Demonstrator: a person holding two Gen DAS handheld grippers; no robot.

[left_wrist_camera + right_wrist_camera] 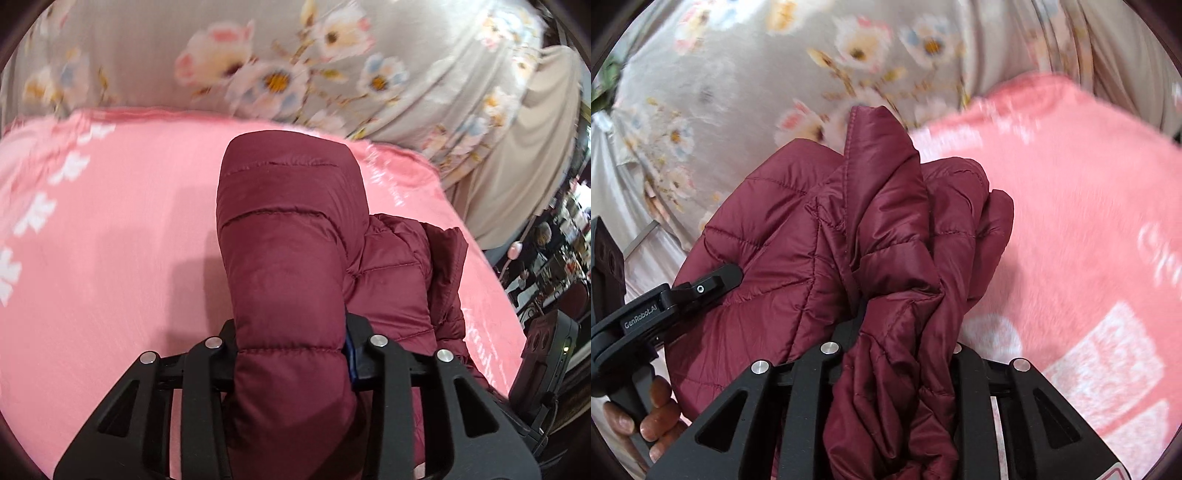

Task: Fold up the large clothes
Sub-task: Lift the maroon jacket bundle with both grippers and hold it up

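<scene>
Grey floral bedsheet [258,55] far ahead of both tools, blurred. Pink fleece blanket with white print [110,240] spread under and ahead of left gripper [291,354]; same blanket off to right of right gripper [897,354].

Maroon quilted puffer jacket [288,240] bunched between the two tools, partly off the blanket. Padded tube-shaped section, likely a sleeve, running straight forward out of left gripper and filling space between its jaws. More quilted panels and a flat darker band just right of that section.

In right wrist view, jacket [798,229] gathered into several thick folds rising up and forward from right gripper; broad quilted panel sagging to its left. Left gripper's fingers [716,278] pressing into that panel at lower left, person's hand [646,413] wrapped on its handle.

Left gripper: jaws partly closed, clamped on padded section, fabric bulging over both sides. Right gripper: jaws narrow, clamped on a bundle of folded layers, fingertips buried in fabric.

Step in hand, as judged: lifting jacket by two pinch points to shake out or carry over for a fold.

Advice: keep both grips firm, slick padded fabric likely to slip. Spread tools apart to pull panel taut before laying down. Right grip holding many layers, so risk of hidden creases; regrasp on a single edge if possible. Lay down on pink blanket, flat, seams aligned.
</scene>
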